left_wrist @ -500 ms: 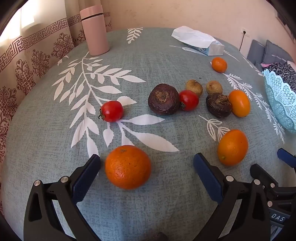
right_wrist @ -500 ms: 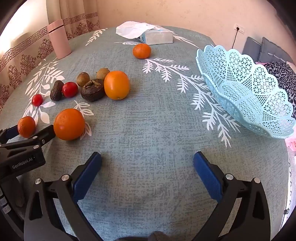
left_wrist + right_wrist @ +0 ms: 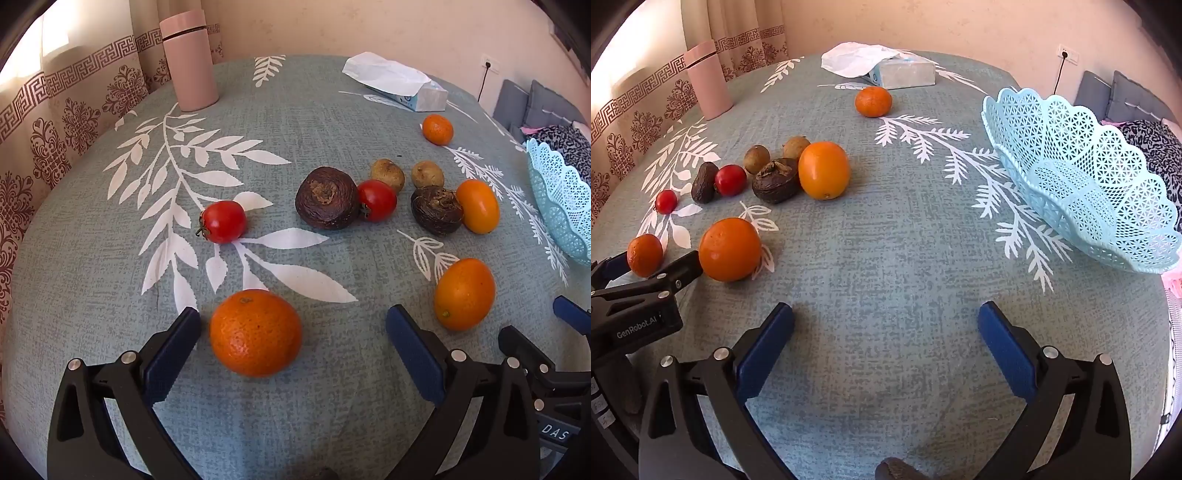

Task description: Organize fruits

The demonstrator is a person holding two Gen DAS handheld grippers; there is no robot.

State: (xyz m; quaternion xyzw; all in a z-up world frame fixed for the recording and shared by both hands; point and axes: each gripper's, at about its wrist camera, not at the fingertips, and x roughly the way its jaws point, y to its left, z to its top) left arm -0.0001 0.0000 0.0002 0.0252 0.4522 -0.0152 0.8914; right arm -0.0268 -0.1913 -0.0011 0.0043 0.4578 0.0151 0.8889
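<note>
Left gripper agape around nearest orange

Sunlit patterned curtain hangs left of a beige wall, grey cushions right.

The left wrist view is taken low over the near left part of the grey-green leaf-printed tablecloth, facing the far wall, with a rough-skinned round orange seen very close between the blue-padded fingers. The right wrist view is set further right, facing the same way, over bare cloth, with the pale blue lattice plastic basket near on its right. Shared by both views are that orange, the cluster of fruit, the pink cylindrical flask and the far tissue box.
</note>
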